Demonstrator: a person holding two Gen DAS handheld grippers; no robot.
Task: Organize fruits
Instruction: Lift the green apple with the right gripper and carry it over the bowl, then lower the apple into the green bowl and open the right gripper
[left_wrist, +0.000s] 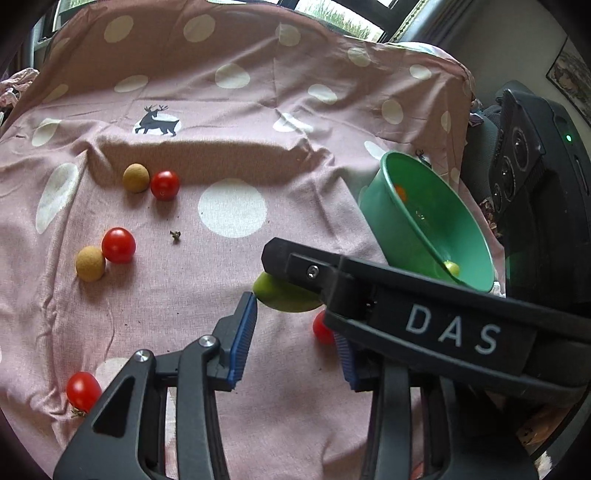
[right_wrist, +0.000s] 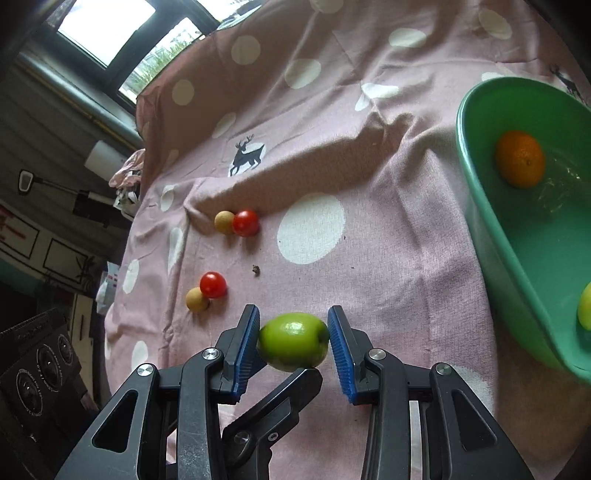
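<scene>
**Right wrist view: green fruit pinched, bowl waiting off to the side**

Right wrist camera looks down at a pink spotted cloth (right_wrist: 369, 155) with a little deer print on it. The right gripper (right_wrist: 291, 341) has a green fruit (right_wrist: 293, 341) between its blue pads (right_wrist: 246, 347), which press on both sides of it, so the jaws are closed on the fruit. A black finger from the other gripper pokes in just under the fruit.

Off to the right sits a green bowl (right_wrist: 491, 229) with an orange (right_wrist: 520, 158) inside, plus a bit of another green fruit at the frame edge. On the cloth to the left: a tan ball (right_wrist: 224, 222) touching a cherry tomato (right_wrist: 245, 223), and nearer, another tan ball (right_wrist: 197, 300) touching another tomato (right_wrist: 213, 284).

Left wrist camera shows the left gripper (left_wrist: 295, 341) with jaws apart and only cloth between the pads. The right gripper's black arm, marked DAS, crosses in front of it, hiding most of the green fruit. A tomato (left_wrist: 320, 328) peeks out beside the right pad, and one more (left_wrist: 83, 390) lies at lower left. The bowl looks tilted from this angle.
</scene>
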